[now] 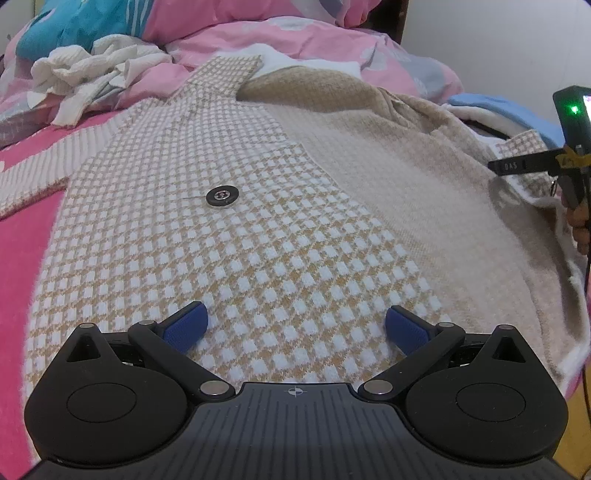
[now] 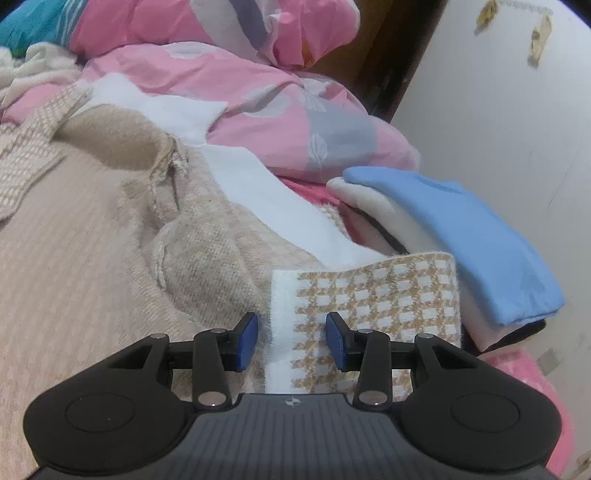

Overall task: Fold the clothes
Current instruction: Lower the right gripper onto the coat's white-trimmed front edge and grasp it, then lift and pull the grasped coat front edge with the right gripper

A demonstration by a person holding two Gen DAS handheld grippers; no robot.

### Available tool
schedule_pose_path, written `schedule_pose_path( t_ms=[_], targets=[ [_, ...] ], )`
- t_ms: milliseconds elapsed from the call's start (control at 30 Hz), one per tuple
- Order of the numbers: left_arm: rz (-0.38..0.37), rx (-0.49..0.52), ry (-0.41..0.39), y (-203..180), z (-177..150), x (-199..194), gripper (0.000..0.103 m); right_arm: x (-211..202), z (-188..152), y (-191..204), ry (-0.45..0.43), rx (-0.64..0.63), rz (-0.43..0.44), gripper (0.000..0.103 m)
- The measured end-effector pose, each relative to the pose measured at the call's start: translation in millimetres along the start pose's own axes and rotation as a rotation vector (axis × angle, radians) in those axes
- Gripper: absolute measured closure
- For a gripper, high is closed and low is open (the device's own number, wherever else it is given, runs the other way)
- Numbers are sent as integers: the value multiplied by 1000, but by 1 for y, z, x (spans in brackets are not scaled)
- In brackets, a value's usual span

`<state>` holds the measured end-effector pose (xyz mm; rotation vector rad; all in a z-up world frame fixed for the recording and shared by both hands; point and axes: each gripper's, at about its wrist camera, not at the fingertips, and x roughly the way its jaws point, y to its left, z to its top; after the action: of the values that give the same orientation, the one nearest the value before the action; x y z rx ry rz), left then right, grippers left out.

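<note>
A pink patterned quilt [image 1: 314, 40] covered the bed, and on it a beige-and-white checked knit cardigan [image 1: 236, 236] lay spread flat. The left gripper [image 1: 295, 326] hovered over its front, fingers wide apart and empty. The right gripper [image 2: 291, 341] straddled the checked cuff [image 2: 373, 295], fingers parted, not clamped.

Behind my work a pink quilt [image 2: 258, 110] with grey and white leaf prints lay heaped along the back of the bed, and a teal patch of bedding [image 1: 55, 29] showed at the far left corner. The sheet beneath was a brighter pink [image 1: 22, 258]. To my right stood a pale wall [image 2: 498, 129] — two small yellowish scraps [image 2: 539, 37] stuck near its top — beside a dark brown wooden edge [image 2: 399, 62].
</note>
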<state>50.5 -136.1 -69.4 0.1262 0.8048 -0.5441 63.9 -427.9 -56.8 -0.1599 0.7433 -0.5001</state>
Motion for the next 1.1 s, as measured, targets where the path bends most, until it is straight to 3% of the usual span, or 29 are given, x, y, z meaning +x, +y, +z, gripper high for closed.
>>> schedule_pose_path(
  t_ms=[133,200,267,533,700,833,1100],
  targets=[
    [-1,0,-1,1,0,1,0,-3,-1,-12,-7,74,31,75],
    [-1,1,-3,1,0,1,0,-7,-2,-18,-15,124,42,95],
    [0,4,-5,1,0,1,0,-15,-3,-24,-34,163,44,98],
    [-5,1,-8,1,0,1,0,-64,-14,-52,-113,326,195,100],
    [-8,-3,-11,2,-1,1,0,-101,-24,-58,-152,383,347,100],
    [-11,-7,-13,2,-1,2,0,-127,-34,-53,-176,391,467,100],
    [-17,-14,-18,4,-1,2,0,-160,-59,-26,-183,353,612,100]
  ],
)
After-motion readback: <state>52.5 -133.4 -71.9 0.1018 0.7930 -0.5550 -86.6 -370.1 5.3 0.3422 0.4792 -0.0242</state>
